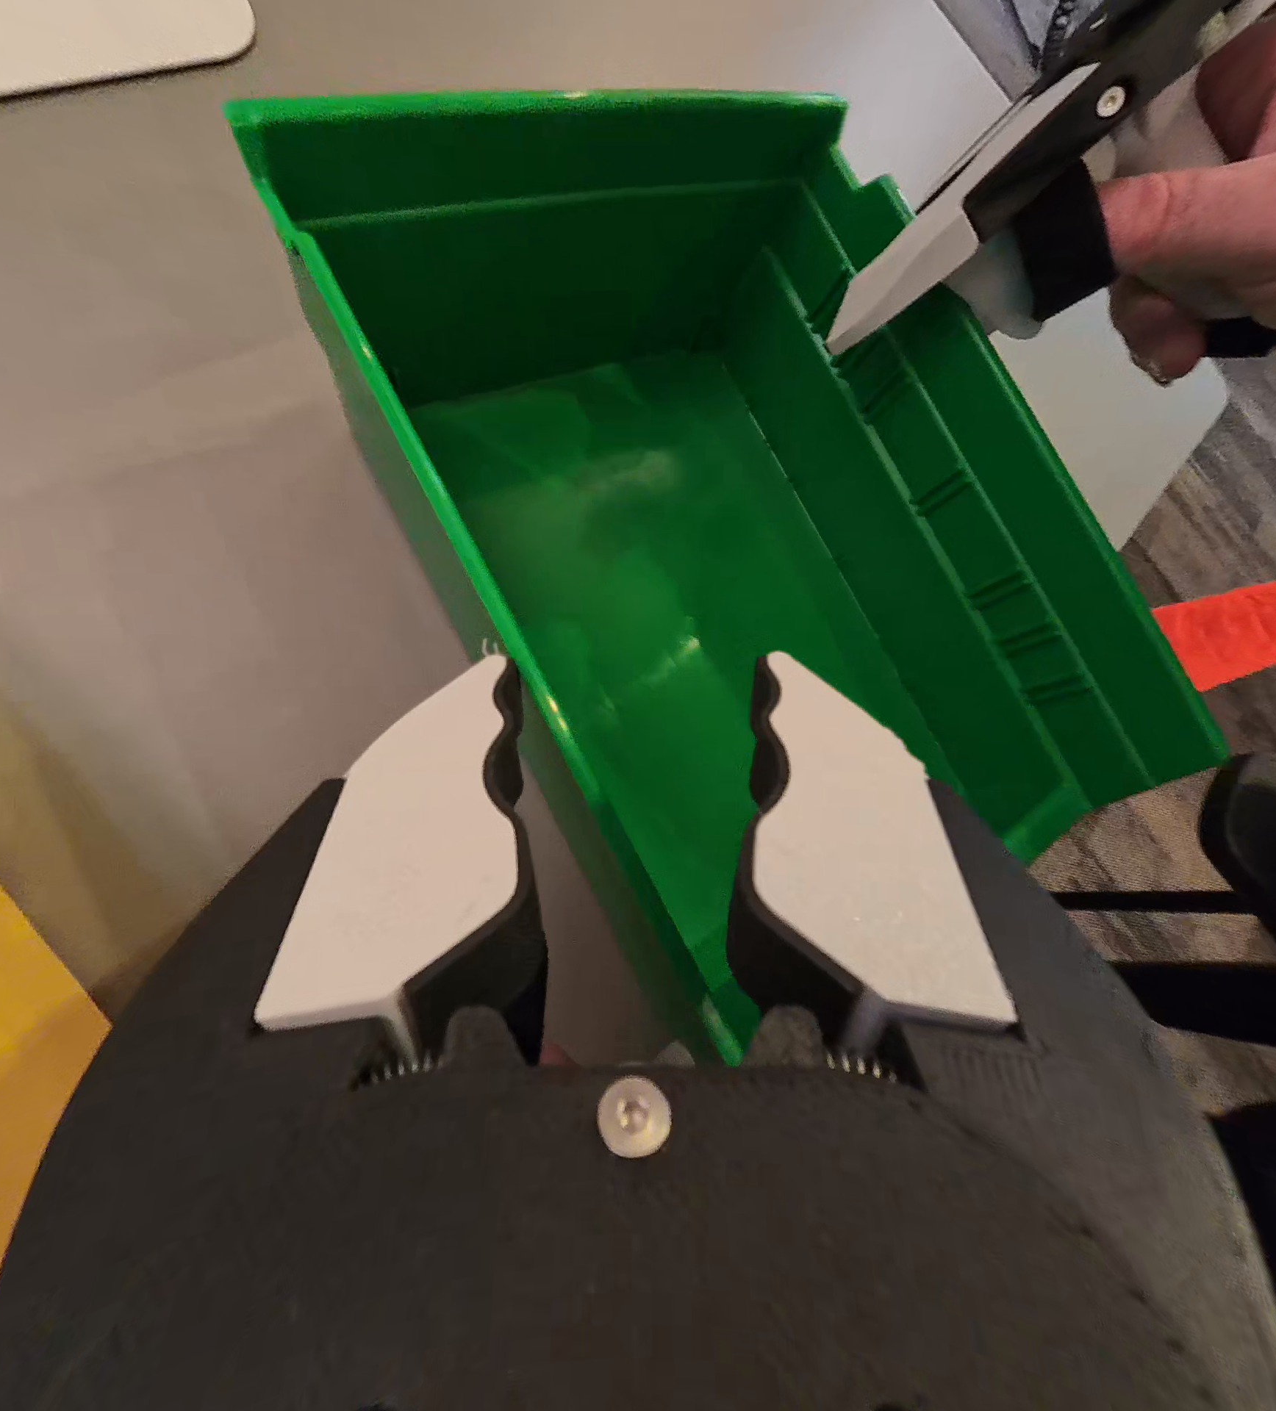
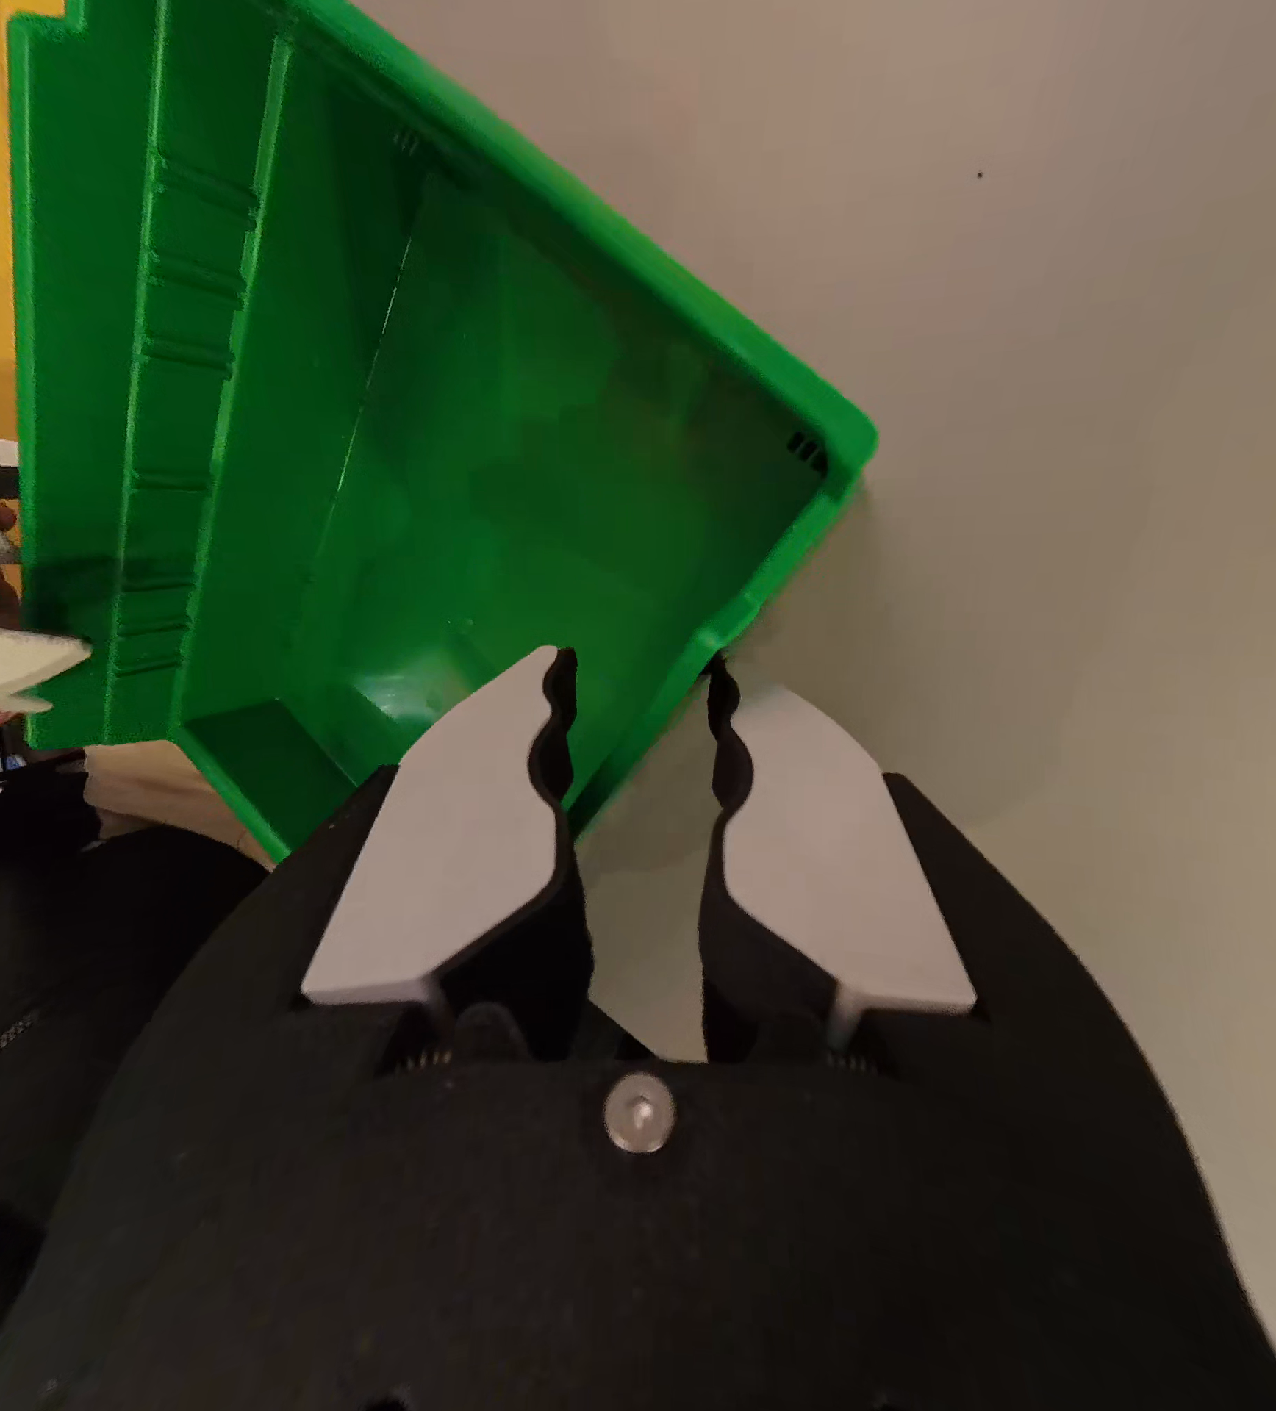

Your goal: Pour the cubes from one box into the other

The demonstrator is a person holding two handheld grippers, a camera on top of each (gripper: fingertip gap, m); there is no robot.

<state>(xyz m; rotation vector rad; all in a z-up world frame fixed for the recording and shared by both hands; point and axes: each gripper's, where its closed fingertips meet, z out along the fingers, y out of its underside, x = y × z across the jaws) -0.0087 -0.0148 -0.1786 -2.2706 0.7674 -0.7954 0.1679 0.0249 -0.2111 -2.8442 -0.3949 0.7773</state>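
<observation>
The empty green box [image 1: 620,458], filling the frame centre, is held tilted, clamped at opposite walls by the left gripper [image 1: 631,687] and right gripper [image 2: 639,664], presumably for pouring; no cubes are seen

One green box [image 1: 620,496], two grippers, one orange tape strip [image 1: 1230,634]

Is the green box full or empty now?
Empty. Both wrist views show the bare inside floor of the green box; no cubes are visible in it.
</observation>
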